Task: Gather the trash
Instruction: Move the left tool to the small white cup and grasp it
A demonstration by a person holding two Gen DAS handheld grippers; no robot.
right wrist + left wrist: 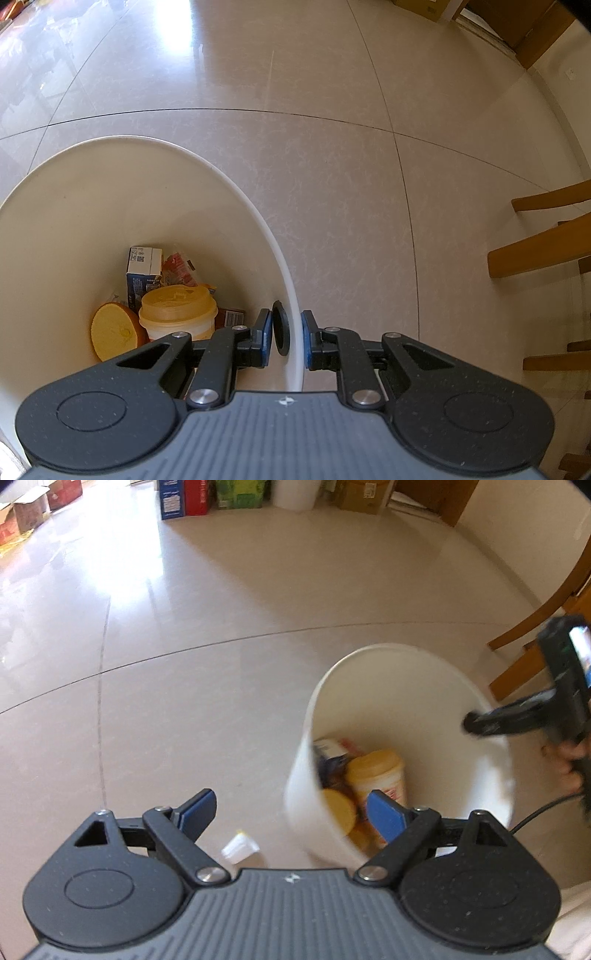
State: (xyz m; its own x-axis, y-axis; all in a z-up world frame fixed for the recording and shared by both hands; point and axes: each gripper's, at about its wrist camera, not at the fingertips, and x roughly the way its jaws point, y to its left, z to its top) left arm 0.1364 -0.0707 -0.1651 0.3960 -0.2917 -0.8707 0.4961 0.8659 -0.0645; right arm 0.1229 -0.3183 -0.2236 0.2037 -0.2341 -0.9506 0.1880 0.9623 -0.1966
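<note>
A white trash bin (388, 686) stands on the tiled floor, blurred in the left wrist view. Inside it lie a yellow-lidded cup (177, 314), an orange disc (114, 332), a blue-and-white carton (142, 273) and a red wrapper (179, 267). My right gripper (286, 339) is shut on the bin's rim (295, 332), one finger inside and one outside; the right gripper (480, 723) also shows at the bin's right edge, held by a hand (569, 760). My left gripper (291, 816) hangs open and holds nothing, just left of the bin. A small white plastic cup (240, 849) lies on the floor between its fingers.
Wooden chair legs (535, 627) (535, 251) stand to the right of the bin. Coloured boxes (184, 498) and cardboard boxes (22, 517) line the far wall and left side. A black cable (535, 812) trails at the right. Glossy tiled floor (332, 147) stretches ahead.
</note>
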